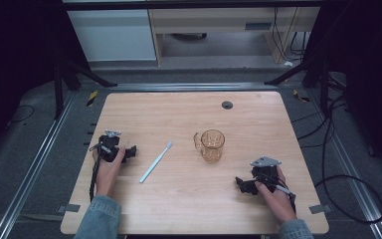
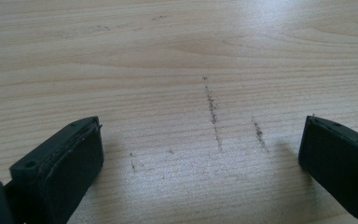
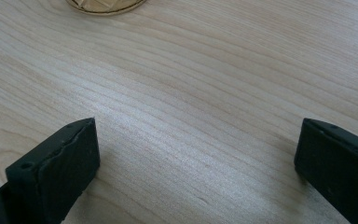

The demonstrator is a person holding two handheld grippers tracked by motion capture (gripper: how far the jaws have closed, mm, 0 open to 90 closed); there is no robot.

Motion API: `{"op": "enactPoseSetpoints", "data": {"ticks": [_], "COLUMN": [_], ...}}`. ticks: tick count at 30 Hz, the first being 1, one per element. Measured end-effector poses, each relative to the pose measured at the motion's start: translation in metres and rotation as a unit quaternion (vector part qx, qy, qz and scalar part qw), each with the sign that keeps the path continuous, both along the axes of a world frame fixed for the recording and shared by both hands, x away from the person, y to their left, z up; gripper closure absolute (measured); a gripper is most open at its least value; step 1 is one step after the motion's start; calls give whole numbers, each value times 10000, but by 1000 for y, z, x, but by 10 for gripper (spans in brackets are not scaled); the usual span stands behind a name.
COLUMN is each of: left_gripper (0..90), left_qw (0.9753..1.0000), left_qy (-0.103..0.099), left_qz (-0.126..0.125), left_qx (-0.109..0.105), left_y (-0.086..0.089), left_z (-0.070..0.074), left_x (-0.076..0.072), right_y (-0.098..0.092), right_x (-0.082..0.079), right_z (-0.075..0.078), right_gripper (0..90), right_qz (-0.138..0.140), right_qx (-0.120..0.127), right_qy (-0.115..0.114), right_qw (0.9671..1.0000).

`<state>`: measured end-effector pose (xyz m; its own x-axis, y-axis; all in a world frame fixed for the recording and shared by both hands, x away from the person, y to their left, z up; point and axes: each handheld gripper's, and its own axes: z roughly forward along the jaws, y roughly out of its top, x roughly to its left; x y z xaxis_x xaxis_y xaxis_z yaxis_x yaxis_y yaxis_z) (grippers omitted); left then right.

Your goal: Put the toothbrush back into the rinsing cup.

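Overhead, pale scuffed wooden table (image 1: pixel 179 199) under both grippers' spread, empty fingers (image 2: pixel 60 172), dark room around.

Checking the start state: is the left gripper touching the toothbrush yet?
Apart. The high view shows bare table between the left gripper and the toothbrush.

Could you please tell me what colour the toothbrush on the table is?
The toothbrush is light blue with a white bristle head, seen best in the high view.

Bare table (image 1: pixel 179 209) lies between both claws — only the toothbrush (image 1: pixel 155 162) and amber mug (image 1: pixel 212 145) interrupt it.
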<state>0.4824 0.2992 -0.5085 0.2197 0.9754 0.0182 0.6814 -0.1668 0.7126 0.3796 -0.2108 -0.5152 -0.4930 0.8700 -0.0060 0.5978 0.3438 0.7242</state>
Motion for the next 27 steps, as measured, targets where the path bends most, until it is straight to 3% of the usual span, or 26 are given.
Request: {"op": "enactPoseSetpoints", "data": {"ticks": [11,15,23,24,27], "left_gripper": [0,47,49,47,41], "left_qw": [10000,9999,9993,9989,9983], "left_qy": [6,72,-43,-45,14], "left_qz": [-60,-90,-367,-465,-568], "left_qx": [-3,24,-15,37,135], "left_y": [1,3,-7,-11,-15], "left_z": [0,5,33,42,51], "left_x": [0,-4,-25,-28,-31], "right_y": [0,0,0,0,0], "right_x": [0,0,0,1,1], "right_z": [0,0,0,0,0], "right_gripper": [4,4,4,3,4], "right_qz": [-1,0,-2,23,11], "right_qx": [3,0,-5,-2,5], "right_qy": [2,0,0,-8,-1], "right_qw": [10000,10000,10000,10000,10000]}}
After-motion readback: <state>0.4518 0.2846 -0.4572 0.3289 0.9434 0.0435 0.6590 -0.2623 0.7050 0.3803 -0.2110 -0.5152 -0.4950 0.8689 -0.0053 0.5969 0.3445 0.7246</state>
